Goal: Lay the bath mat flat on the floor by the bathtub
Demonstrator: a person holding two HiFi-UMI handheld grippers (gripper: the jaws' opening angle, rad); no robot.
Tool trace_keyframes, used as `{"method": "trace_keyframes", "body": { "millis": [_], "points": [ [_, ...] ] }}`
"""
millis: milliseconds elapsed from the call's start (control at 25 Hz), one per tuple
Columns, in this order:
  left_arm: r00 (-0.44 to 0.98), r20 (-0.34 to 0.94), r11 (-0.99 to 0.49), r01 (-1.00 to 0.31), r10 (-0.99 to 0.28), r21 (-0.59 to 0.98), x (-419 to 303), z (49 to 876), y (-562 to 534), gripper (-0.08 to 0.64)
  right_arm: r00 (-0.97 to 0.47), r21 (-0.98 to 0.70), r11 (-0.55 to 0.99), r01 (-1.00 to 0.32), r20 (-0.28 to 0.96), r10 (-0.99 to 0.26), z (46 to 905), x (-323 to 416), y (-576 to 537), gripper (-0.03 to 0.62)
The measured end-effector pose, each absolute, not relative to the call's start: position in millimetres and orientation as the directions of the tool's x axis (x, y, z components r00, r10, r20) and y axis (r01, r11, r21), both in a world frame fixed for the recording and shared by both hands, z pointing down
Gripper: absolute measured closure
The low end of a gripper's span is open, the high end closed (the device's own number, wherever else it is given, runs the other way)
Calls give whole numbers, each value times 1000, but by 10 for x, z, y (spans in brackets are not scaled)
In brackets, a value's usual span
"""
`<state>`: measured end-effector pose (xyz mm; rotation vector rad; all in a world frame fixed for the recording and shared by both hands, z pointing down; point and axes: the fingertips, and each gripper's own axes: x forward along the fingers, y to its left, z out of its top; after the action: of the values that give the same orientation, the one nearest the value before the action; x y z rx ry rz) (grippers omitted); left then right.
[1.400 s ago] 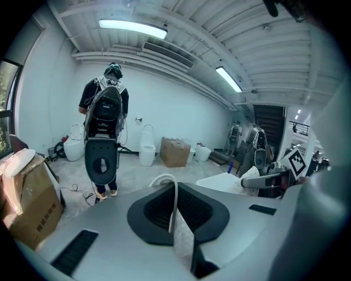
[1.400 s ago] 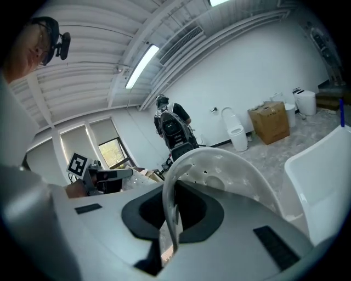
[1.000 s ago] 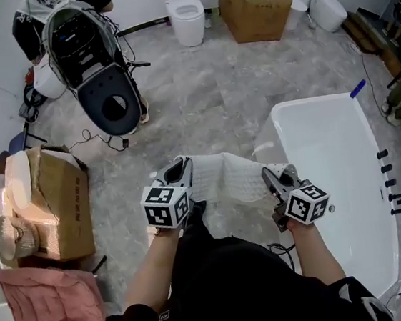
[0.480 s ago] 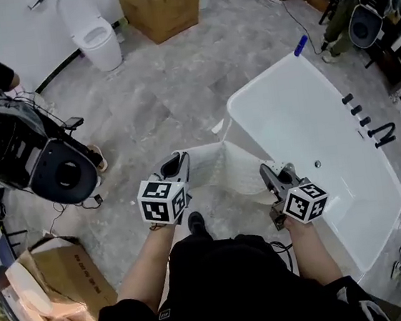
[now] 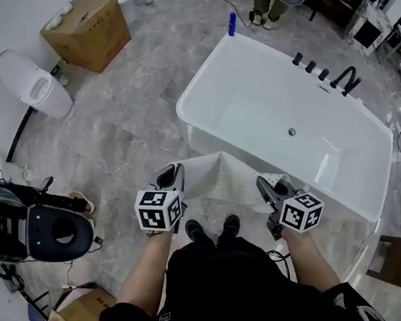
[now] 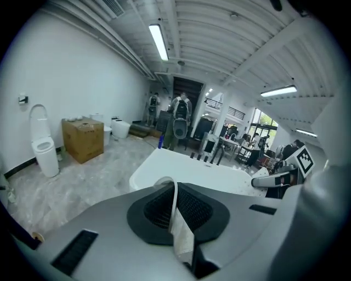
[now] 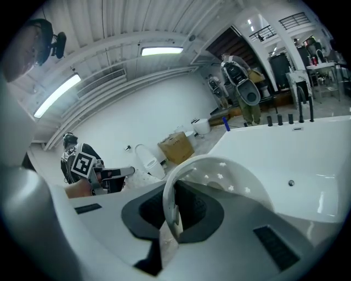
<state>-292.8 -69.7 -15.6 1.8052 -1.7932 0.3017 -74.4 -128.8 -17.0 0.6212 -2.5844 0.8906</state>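
The bathtub lies just ahead, and the mat hangs slack over the floor at its near side (long axis along the tub). The left hand-held gripper and the right hand-held gripper each pinch one mat edge, equally near.

Bath mat now directly before the bathtub (earlier off to the right)

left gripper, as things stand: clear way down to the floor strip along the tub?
Probably yes. The left gripper hangs over bare floor beside the bathtub, and nothing visible lies under it. It is shut on the bath mat, which would go down with it.
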Motion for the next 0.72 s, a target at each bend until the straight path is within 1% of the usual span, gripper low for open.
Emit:
{"method": "trace_keyframes", "body": {
  "millis": [160, 280, 400, 560, 720],
  "points": [
    [170, 567, -43, -972, -806, 229, -2286, 18, -888, 545, -820, -520, 646, -559, 459, -341, 54, -190, -1393, 569],
    [244, 590, -116, -962, -770, 247, -1966, 119, -973, 545, -784, -519, 595, -614, 491, -380, 193, 70, -1377, 569],
    [311, 598, -182, -947, -739, 266, -1813, 190, -1006, 545, -751, -516, 548, -658, 502, -430, 214, 225, -1277, 569],
    [392, 578, -275, -919, -716, 283, -1674, 219, -1040, 545, -684, -497, 470, -730, 520, -513, 193, 380, -1151, 569],
    [465, 556, -356, -885, -689, 298, -1711, 217, -941, 545, -614, -480, 392, -785, 522, -592, 104, 394, -873, 569]
  ]
}}
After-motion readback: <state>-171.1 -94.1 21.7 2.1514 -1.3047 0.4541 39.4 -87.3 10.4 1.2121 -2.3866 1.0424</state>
